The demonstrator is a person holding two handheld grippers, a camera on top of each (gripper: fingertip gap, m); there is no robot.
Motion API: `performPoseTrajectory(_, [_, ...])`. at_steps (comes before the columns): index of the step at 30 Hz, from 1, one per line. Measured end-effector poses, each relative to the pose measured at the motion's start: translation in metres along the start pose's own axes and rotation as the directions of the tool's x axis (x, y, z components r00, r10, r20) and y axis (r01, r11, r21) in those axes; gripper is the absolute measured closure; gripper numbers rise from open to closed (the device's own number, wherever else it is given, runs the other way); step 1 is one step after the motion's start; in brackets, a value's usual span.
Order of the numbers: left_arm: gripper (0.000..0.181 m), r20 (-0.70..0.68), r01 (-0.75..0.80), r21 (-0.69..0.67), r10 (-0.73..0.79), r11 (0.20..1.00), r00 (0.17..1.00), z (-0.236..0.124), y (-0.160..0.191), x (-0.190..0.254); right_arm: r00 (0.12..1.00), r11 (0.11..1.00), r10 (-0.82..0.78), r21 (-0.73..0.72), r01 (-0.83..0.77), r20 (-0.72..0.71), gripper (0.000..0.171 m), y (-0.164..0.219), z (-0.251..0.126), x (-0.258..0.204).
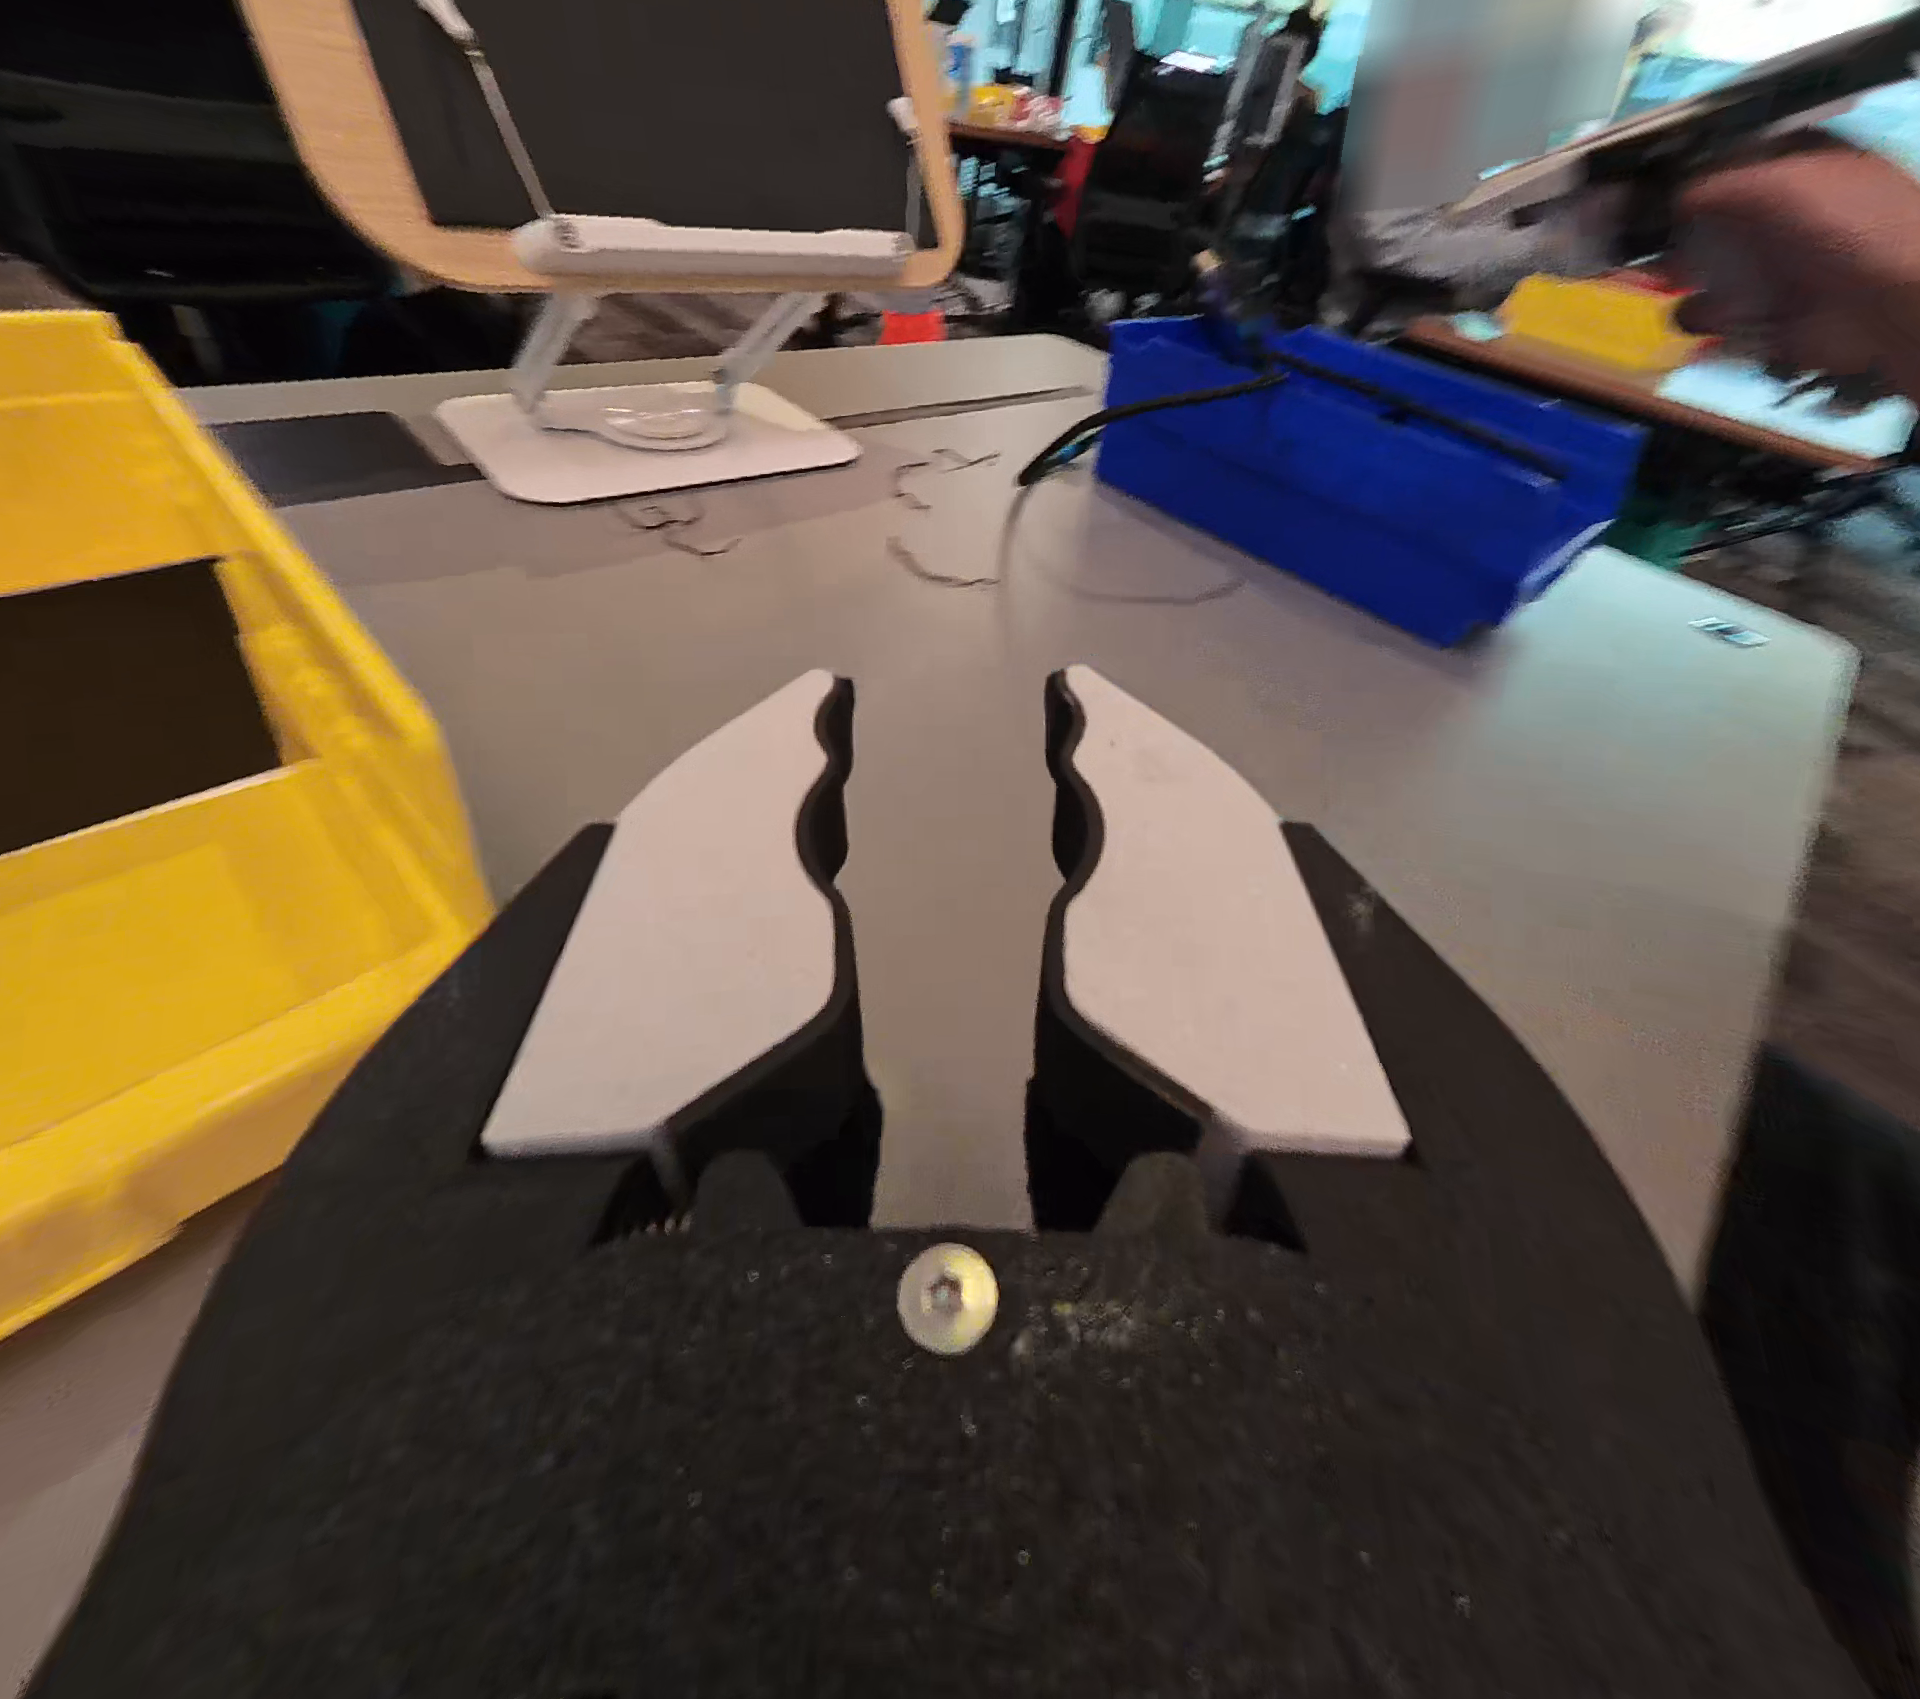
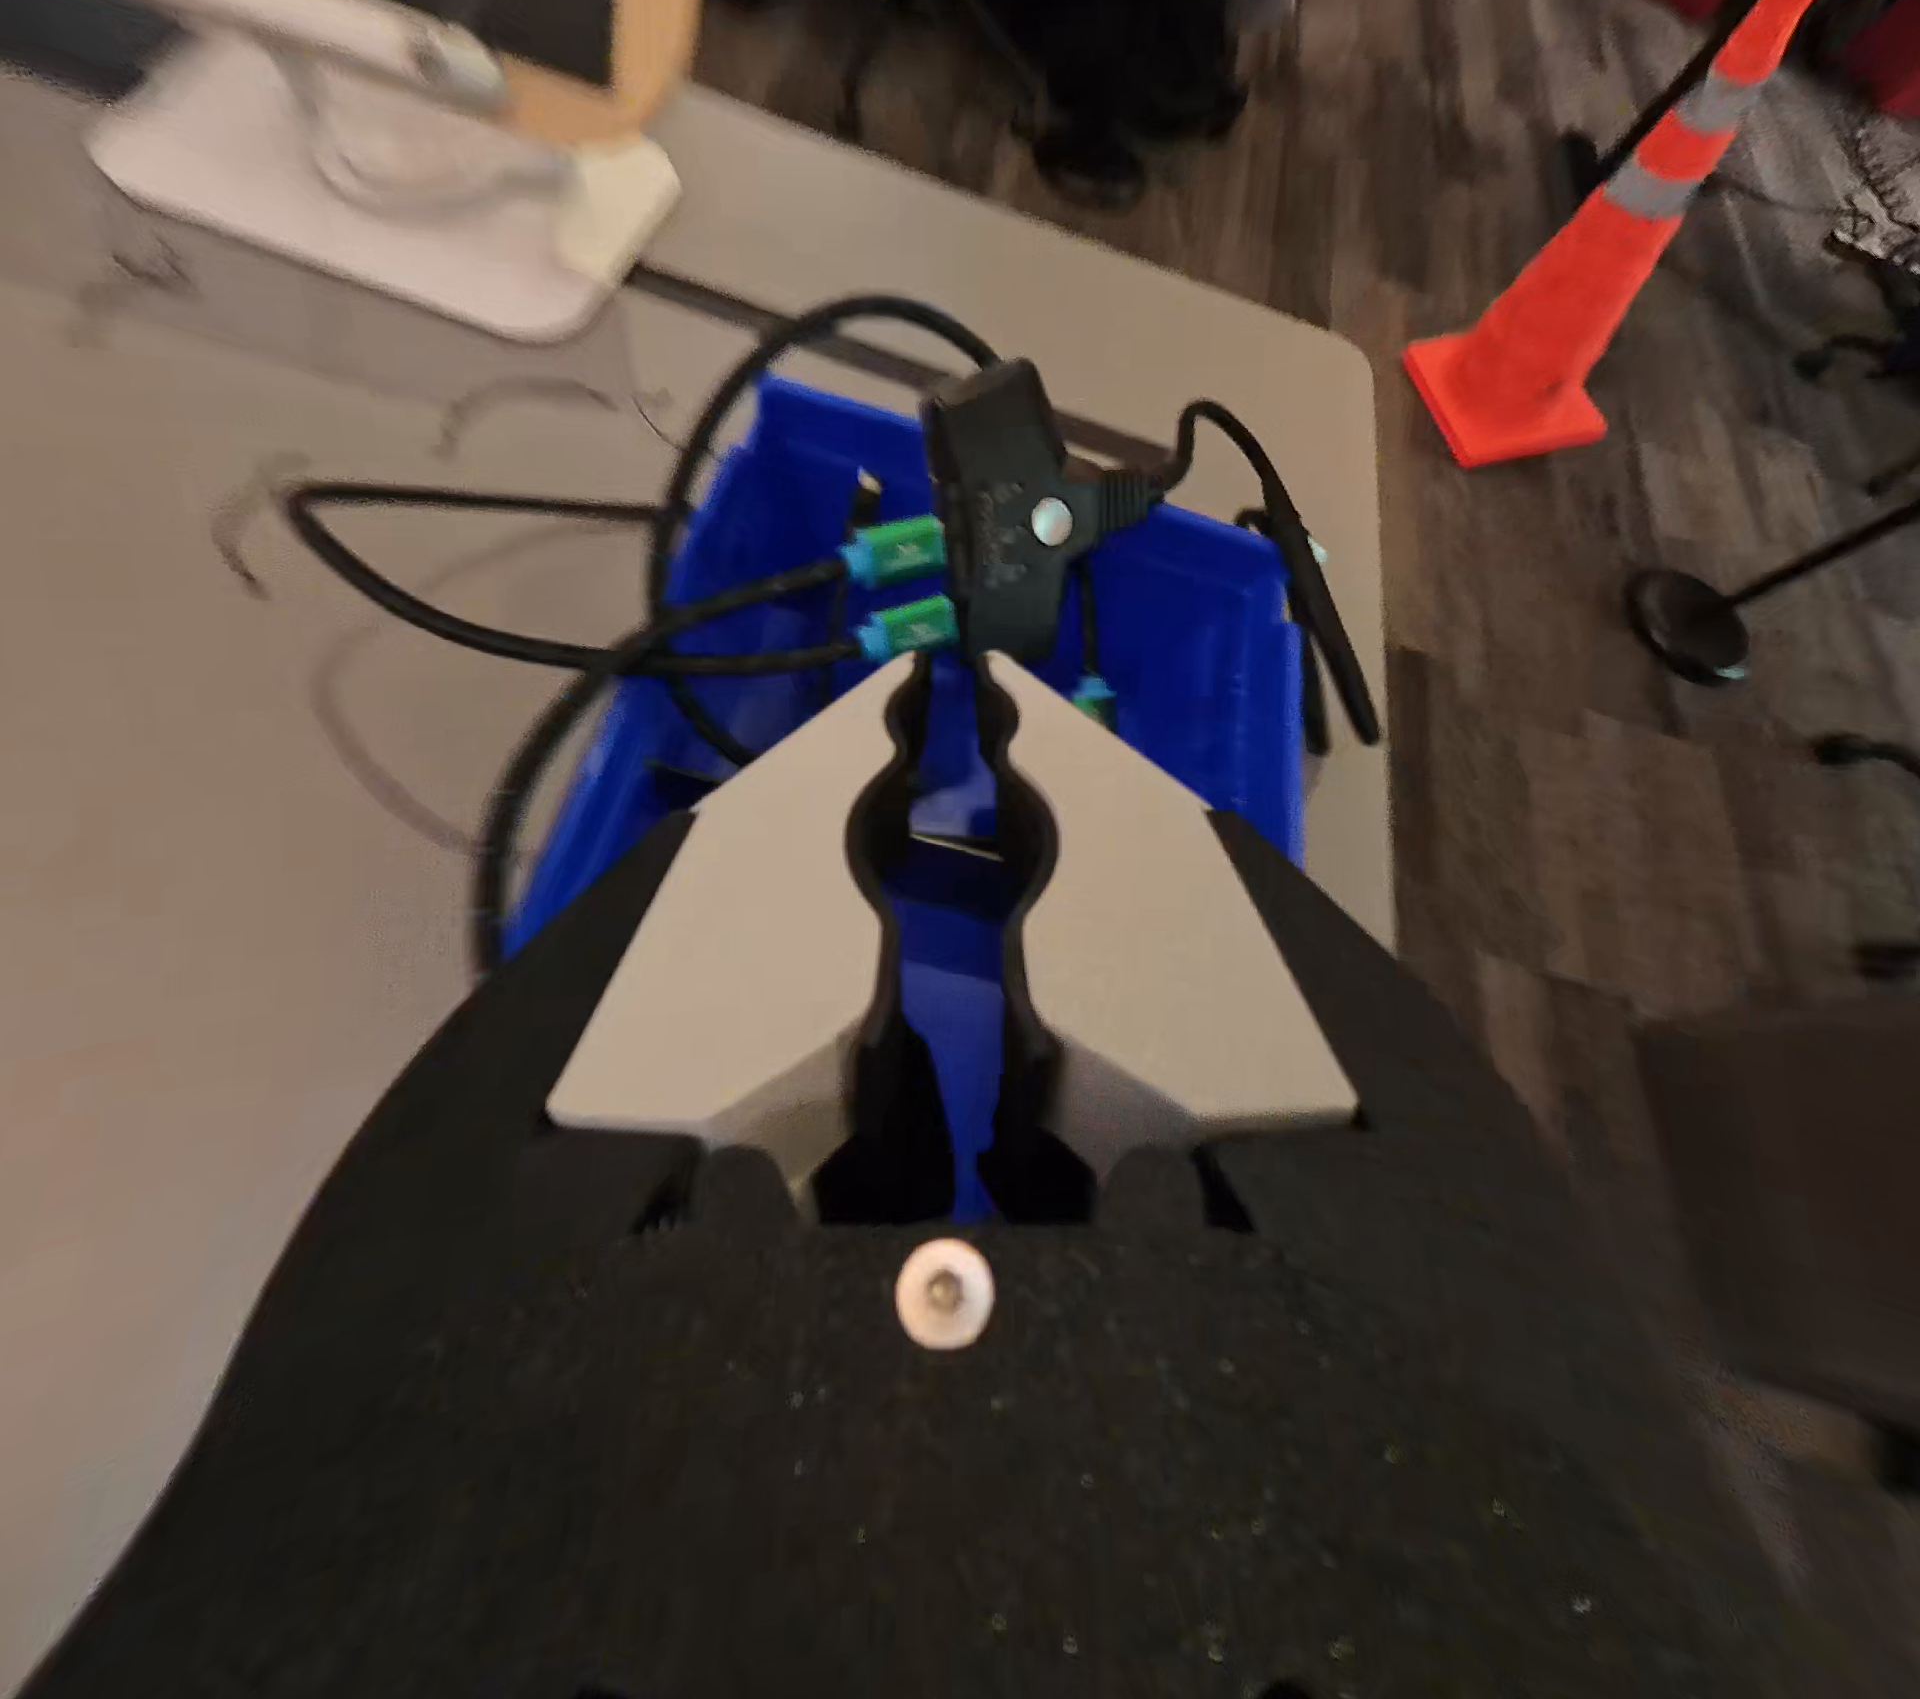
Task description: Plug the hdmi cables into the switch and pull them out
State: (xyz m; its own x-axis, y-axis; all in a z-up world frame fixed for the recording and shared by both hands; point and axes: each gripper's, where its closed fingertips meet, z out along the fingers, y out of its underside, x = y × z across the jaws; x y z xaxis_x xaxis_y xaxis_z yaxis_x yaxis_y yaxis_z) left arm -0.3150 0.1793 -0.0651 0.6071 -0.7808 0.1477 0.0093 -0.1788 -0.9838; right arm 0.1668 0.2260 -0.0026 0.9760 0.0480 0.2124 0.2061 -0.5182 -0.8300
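Item: my right claw (image 2: 951, 673) pinched on the switch (image 2: 1003, 506), apparently lifting it above the blue bin (image 2: 1174, 610) with two green plugs (image 2: 909, 626) seated, left claw (image 1: 948, 693) parted, empty, over the table (image 1: 1351, 766) awaiting a cable

The black switch (image 2: 1003, 522) is hanging above the blue bin (image 2: 1174, 621), with two green-ended HDMI cables (image 2: 727, 600) sitting plugged into its left side.
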Motion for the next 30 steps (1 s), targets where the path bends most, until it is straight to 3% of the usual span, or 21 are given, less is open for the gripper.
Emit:
performPoseTrajectory(2, [0.138,0.108,-0.059,-0.029,0.062,0.998,0.992,-0.004,0.003,-0.016,0.995,0.986,0.098,0.133,-0.102,0.03,0.149,0.0,-0.019,-0.012])
performPoseTrajectory(7, [0.119,0.331,-0.15,-0.079,0.168,0.986,0.929,-0.021,0.002,-0.053,0.96,0.909,0.252,0.309,-0.279,0.126,0.148,0.041,-0.045,-0.047])
performPoseTrajectory(12, [0.138,0.39,-0.133,-0.123,0.172,0.983,0.905,-0.029,0.011,-0.068,0.952,0.853,0.277,0.424,-0.305,0.128,0.145,0.096,-0.065,-0.06])
performPoseTrajectory(19, [0.14,0.433,-0.08,-0.077,0.105,0.994,0.895,-0.032,0.01,-0.071,0.956,0.9,0.285,0.321,-0.294,0.075,0.144,0.122,-0.048,-0.049])
performPoseTrajectory(30, [0.138,0.439,-0.115,-0.007,0.107,0.993,0.892,-0.032,-0.002,-0.062,0.961,0.893,0.265,0.355,-0.277,0.082,0.144,0.116,-0.055,-0.055])
